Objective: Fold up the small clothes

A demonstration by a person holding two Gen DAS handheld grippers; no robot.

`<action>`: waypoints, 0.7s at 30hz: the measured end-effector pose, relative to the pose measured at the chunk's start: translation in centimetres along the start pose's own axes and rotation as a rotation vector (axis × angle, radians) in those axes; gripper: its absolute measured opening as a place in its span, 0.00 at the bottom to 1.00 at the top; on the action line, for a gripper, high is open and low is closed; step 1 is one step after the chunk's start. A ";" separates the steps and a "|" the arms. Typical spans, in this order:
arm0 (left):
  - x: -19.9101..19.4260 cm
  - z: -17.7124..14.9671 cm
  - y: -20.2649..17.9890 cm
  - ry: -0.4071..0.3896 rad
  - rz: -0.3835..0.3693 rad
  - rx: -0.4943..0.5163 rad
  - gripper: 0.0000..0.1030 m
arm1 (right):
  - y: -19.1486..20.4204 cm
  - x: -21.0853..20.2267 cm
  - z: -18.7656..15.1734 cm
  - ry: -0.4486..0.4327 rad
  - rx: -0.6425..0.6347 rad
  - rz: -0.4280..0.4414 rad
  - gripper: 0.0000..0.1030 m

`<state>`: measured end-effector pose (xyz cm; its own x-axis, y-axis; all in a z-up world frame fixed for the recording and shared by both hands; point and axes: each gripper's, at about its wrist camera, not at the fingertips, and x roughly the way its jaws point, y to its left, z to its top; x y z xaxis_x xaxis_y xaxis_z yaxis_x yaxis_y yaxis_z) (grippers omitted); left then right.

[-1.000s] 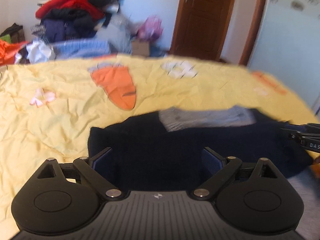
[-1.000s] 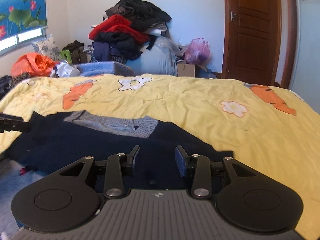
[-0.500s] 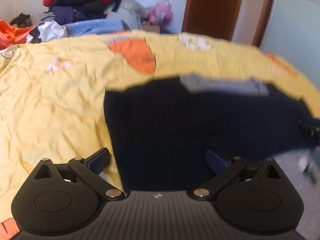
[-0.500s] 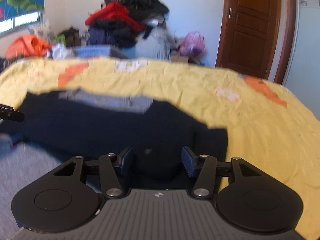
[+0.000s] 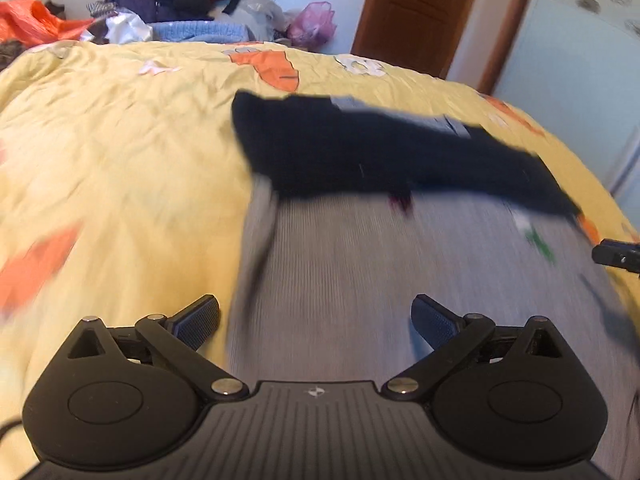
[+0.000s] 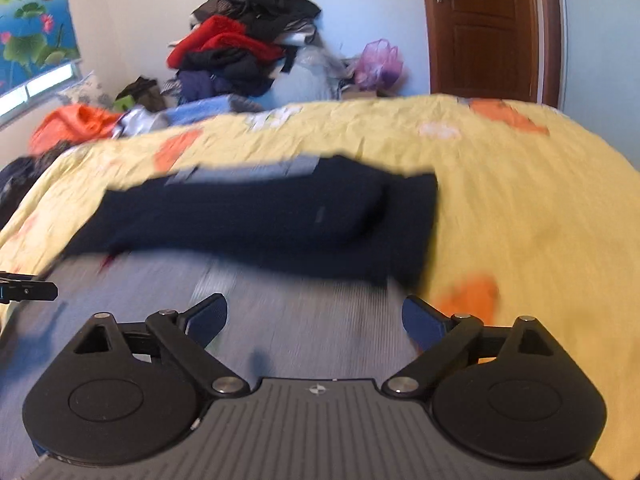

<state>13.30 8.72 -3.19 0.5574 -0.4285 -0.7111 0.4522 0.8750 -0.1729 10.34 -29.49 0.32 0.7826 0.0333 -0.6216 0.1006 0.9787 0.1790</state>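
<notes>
Garment: a small knit sweater, navy at the far part with a grey collar band, grey ribbed at the near part. It lies spread on the bed, toward the near edge, right of the middle in the left wrist view.
Fold state: my reading is that the navy band is one layer lying over the grey; blur makes this uncertain.
Left hand-held gripper: jaws wide apart, nothing between the pads. It hangs over the left edge of the grey part, not touching it as far as I can tell.
Right hand-held gripper: jaws have just been opening and now stand wide apart, empty, above the grey knit near its right edge.
Handling: soft, light, limp knit that will sag and stretch if lifted by one point. It looks grippy rather than slippery, and not fragile.
Where to grip: I judge the two near corners or the side edges best, one per gripper, pinching all layers so the fold stays square.
Hard to see: both views are motion-blurred, so seams, sleeves and small coloured marks on the grey are unreadable. The near hem is hidden behind the gripper bodies.
Background: a clothes pile beyond the far edge of the bed.
</notes>
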 end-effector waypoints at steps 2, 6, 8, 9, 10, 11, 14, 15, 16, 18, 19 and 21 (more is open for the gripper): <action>-3.1 -2.9 -0.3 0.004 -0.004 0.001 1.00 | 0.6 -3.0 -3.0 0.018 -0.001 0.016 0.91; -9.2 -8.3 -0.7 0.018 -0.038 -0.060 1.00 | 2.1 -9.5 -8.3 0.077 0.007 0.047 0.91; -11.5 -10.4 -1.1 0.031 -0.045 -0.063 1.00 | 2.8 -12.4 -10.7 0.100 -0.003 0.028 0.91; -12.5 -11.4 -1.2 0.032 -0.043 -0.065 1.00 | 3.1 -13.7 -11.8 0.102 -0.007 0.012 0.91; -13.3 -12.2 -1.4 0.040 -0.041 -0.068 1.00 | 3.2 -14.9 -12.6 0.107 0.005 -0.001 0.90; -13.9 -12.8 -1.6 0.051 -0.049 -0.069 1.00 | 2.9 -16.0 -13.4 0.109 0.032 -0.003 0.89; -15.2 -14.1 -2.1 0.065 -0.091 -0.082 1.00 | 2.3 -18.3 -15.4 0.092 0.087 0.019 0.86; -15.6 -14.0 -2.4 0.049 -0.106 -0.097 1.00 | 2.3 -18.7 -16.0 0.092 0.078 0.022 0.85; -16.2 -13.8 -2.5 0.027 -0.133 -0.115 1.00 | 2.3 -19.0 -16.5 0.092 0.070 0.017 0.85; -17.2 -12.9 -2.9 -0.042 -0.234 -0.204 1.00 | 2.1 -19.5 -17.1 0.075 0.078 0.016 0.85; -17.3 -12.6 -3.2 -0.069 -0.302 -0.251 1.00 | 2.0 -19.6 -17.2 0.067 0.087 0.028 0.85; -16.2 -11.9 -4.4 -0.068 -0.447 -0.335 1.00 | 1.9 -19.8 -17.7 0.054 0.115 0.050 0.87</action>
<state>-5.99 14.50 1.00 0.4113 -0.7776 -0.4756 0.4152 0.6243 -0.6617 -15.84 -24.75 -0.53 0.7548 0.0953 -0.6490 0.1345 0.9459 0.2953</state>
